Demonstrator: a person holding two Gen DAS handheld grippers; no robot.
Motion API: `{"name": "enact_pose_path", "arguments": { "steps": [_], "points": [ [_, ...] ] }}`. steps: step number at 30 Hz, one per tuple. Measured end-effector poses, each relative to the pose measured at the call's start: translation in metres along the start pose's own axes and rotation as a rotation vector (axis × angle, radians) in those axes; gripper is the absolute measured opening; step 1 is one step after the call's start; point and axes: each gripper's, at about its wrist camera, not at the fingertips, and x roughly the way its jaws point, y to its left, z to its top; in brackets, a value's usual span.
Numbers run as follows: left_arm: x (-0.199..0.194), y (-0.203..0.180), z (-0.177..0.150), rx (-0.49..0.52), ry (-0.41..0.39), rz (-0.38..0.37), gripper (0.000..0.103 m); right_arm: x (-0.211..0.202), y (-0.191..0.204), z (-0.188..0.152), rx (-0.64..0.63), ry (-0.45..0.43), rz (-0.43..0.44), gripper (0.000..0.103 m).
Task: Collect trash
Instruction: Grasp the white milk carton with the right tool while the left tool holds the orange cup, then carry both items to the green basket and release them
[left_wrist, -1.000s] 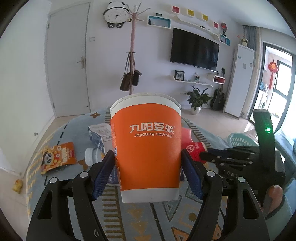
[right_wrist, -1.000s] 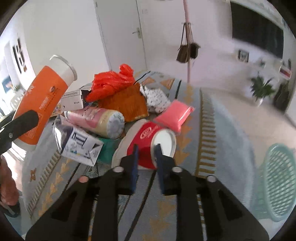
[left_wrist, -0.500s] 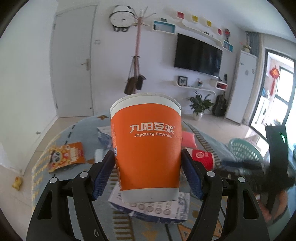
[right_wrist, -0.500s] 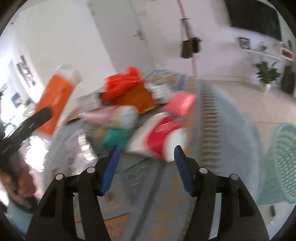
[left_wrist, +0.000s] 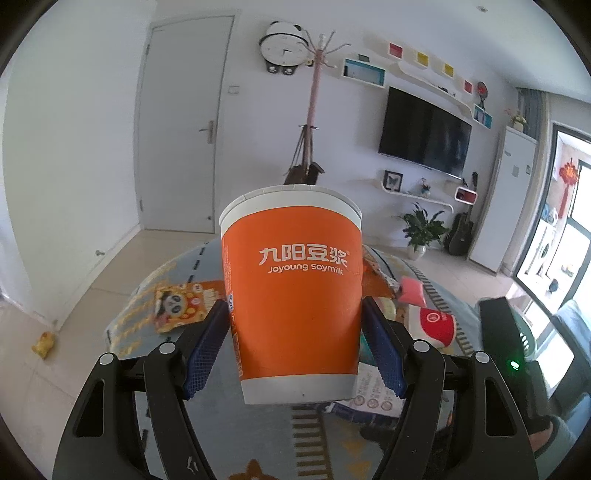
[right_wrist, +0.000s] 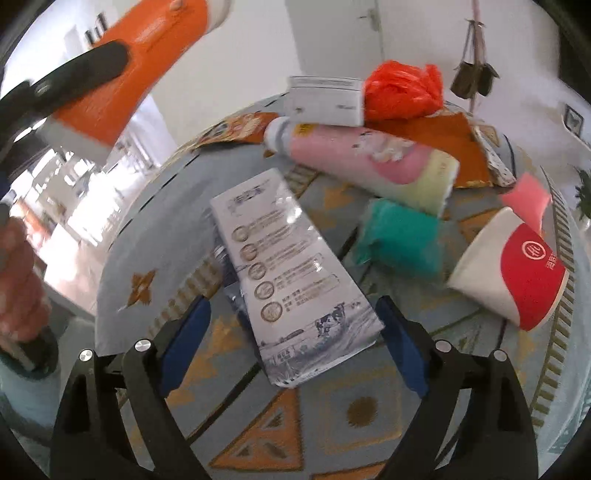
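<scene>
My left gripper (left_wrist: 295, 354) is shut on an orange Joyoung soymilk paper cup (left_wrist: 291, 291), held upright above the table; the cup also shows at the upper left of the right wrist view (right_wrist: 147, 48). My right gripper (right_wrist: 293, 339) is open, its fingers either side of a flattened white milk carton (right_wrist: 291, 266) lying on the patterned tablecloth (right_wrist: 351, 413). Around it lie a red and white paper cup (right_wrist: 513, 273), a teal wrapper (right_wrist: 402, 236), a pink bottle (right_wrist: 369, 162), a pink packet (right_wrist: 524, 199) and an orange plastic bag (right_wrist: 402, 92).
A panda snack bag (left_wrist: 177, 306) lies at the table's far left. A white box (right_wrist: 325, 99) sits behind the bottle. A yellow scrap (left_wrist: 44, 343) is on the floor. The right gripper's body (left_wrist: 506, 354) stands at the right of the left wrist view.
My right gripper has opened and moved from the red cup to over the milk carton. My left gripper has kept the orange cup and shifted over the table.
</scene>
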Motion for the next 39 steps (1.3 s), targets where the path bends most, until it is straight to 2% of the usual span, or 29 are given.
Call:
{"name": "enact_pose_path", "arguments": {
  "steps": [3,7,8,10,11,12,15,17,19,23,26,31,36,37,39],
  "points": [
    [0.002,0.008,0.001,-0.021,0.004,-0.003,0.07,0.001,0.008,0.007,-0.021,0.006,-0.052,0.086],
    [0.002,0.009,0.0,-0.026,0.0,-0.009,0.07,0.024,0.014,0.024,-0.04,0.076,-0.115,0.085],
    [0.002,0.009,0.0,-0.024,-0.001,-0.009,0.07,0.029,0.015,0.028,-0.05,0.091,-0.118,0.081],
    [0.002,0.009,0.0,-0.021,0.001,-0.009,0.07,0.037,0.017,0.033,-0.077,0.125,-0.126,0.062],
    [0.002,0.007,0.0,-0.019,0.004,-0.012,0.07,0.037,0.019,0.032,-0.097,0.127,-0.14,0.062],
    [0.003,0.006,0.0,-0.017,0.004,-0.012,0.07,0.035,0.021,0.031,-0.105,0.121,-0.146,0.061],
    [0.001,0.003,0.002,-0.027,-0.007,-0.011,0.07,0.019,0.012,0.025,-0.038,0.084,-0.091,0.061],
    [-0.001,0.001,0.006,-0.034,-0.015,-0.029,0.07,-0.011,0.005,0.019,0.006,0.012,-0.078,0.061],
    [-0.001,-0.011,0.014,-0.02,-0.018,-0.055,0.07,-0.047,-0.005,0.015,0.039,-0.073,-0.101,0.061],
    [0.014,-0.053,0.032,0.048,-0.008,-0.106,0.07,-0.111,-0.043,0.008,0.121,-0.21,-0.221,0.061],
    [0.028,-0.102,0.046,0.112,-0.006,-0.184,0.07,-0.156,-0.089,-0.008,0.219,-0.294,-0.292,0.061],
    [0.066,-0.198,0.06,0.183,0.037,-0.315,0.07,-0.21,-0.161,-0.046,0.386,-0.364,-0.4,0.061],
    [0.122,-0.285,0.057,0.192,0.147,-0.457,0.07,-0.255,-0.227,-0.099,0.59,-0.403,-0.541,0.061],
    [0.137,-0.301,0.053,0.196,0.18,-0.482,0.07,-0.26,-0.238,-0.107,0.62,-0.401,-0.563,0.061],
    [0.174,-0.329,0.042,0.171,0.296,-0.539,0.07,-0.263,-0.263,-0.124,0.692,-0.397,-0.603,0.061]
  ]
}}
